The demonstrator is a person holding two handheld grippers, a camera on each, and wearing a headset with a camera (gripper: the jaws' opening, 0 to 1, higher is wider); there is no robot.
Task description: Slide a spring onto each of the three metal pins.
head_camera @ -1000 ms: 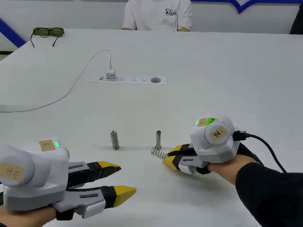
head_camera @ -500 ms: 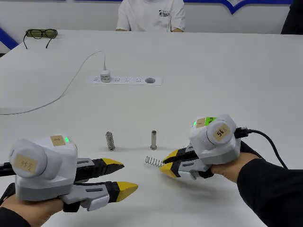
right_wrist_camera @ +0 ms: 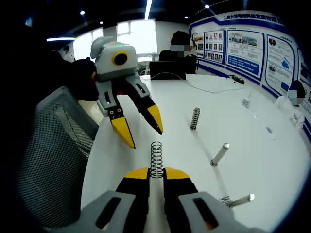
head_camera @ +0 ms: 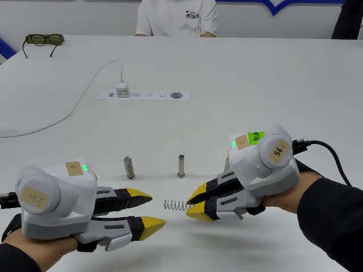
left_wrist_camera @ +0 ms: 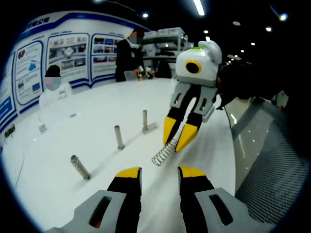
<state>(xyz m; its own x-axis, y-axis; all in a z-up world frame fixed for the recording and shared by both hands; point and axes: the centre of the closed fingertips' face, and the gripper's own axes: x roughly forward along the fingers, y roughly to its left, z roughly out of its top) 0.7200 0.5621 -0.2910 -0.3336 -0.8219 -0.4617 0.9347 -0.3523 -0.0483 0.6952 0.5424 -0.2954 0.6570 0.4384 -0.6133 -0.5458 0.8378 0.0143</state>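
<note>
Three metal pins stand on the white table. The left pin wears a spring. The middle pin is bare. My right gripper partly hides the third pin, which has a small coil at its foot. That gripper is shut on one end of a loose spring, which sticks out level to the left, just above the table and in front of the bare pin. The spring points forward from my right gripper. My left gripper is open and holds nothing, a short way left of the spring's free end.
A white power strip with a plugged charger and a cable lies farther back. Dark glasses rest at the far left corner. A person in a white shirt sits at the far edge. A mesh chair is near me.
My right gripper has pulled the spring away from the foot of the bare pin, toward me and leftward. The left gripper has risen a little, still open.
</note>
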